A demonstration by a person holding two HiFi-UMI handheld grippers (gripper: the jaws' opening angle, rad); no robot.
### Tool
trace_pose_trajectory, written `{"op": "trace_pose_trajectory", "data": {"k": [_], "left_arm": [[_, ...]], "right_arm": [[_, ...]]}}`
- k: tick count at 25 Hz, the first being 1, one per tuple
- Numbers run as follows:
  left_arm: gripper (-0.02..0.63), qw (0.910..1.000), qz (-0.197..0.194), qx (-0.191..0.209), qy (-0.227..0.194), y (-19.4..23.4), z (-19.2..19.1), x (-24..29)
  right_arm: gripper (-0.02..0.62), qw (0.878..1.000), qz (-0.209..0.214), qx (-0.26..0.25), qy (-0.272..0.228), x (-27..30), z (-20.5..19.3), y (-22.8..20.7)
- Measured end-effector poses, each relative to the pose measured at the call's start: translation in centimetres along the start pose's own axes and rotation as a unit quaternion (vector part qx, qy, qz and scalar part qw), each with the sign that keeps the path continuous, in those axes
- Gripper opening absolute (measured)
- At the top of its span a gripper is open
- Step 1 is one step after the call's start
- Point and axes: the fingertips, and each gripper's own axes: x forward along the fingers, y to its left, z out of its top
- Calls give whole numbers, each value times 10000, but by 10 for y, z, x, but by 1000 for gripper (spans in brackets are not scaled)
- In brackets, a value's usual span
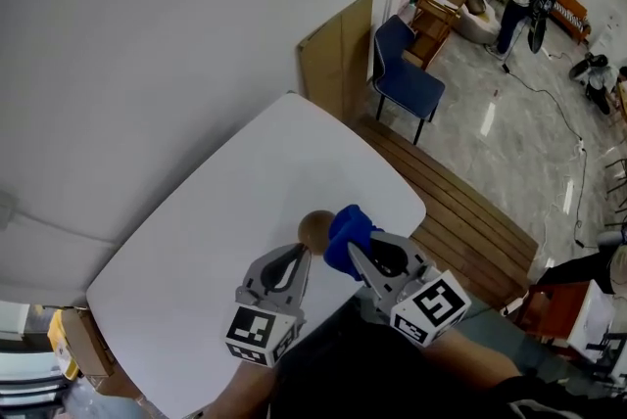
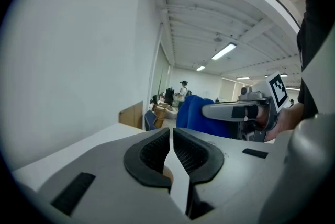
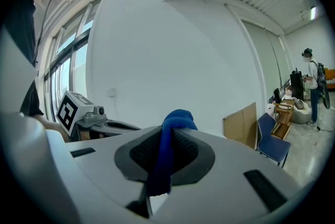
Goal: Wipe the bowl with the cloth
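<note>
Above a white worktop (image 1: 196,251), the left tongs (image 1: 300,253) sit nearly closed on the bowl (image 1: 313,229) rim. The right tongs (image 1: 355,253) clamp the cloth (image 1: 345,227) beside it. Steady bowl, sweeping strokes advised.

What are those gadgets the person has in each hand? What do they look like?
They match. The left gripper and right gripper have smooth light-grey bodies that narrow to two jaws lined with black ribbed pads. Each carries a white cube at its rear, printed with black square markers. The person wears dark clothing.
</note>
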Motion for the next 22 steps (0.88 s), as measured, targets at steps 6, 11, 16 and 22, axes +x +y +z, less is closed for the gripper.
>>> {"op": "trace_pose_trajectory", "data": {"k": [6, 11, 16, 22], "left_arm": [[62, 9989, 58, -83, 463, 27, -33, 26], [103, 9947, -89, -116, 1013, 39, -74, 52], [126, 9884, -208, -243, 1487, 56, -109, 70], [221, 9731, -345, -656, 2182, 75, -160, 88]], "right_arm": [[35, 9994, 48, 13, 349, 30, -27, -19], [35, 9972, 126, 118, 732, 47, -55, -24], [35, 9943, 229, 132, 1034, 61, -79, -20], [35, 9892, 248, 303, 1414, 70, -114, -20]]}}
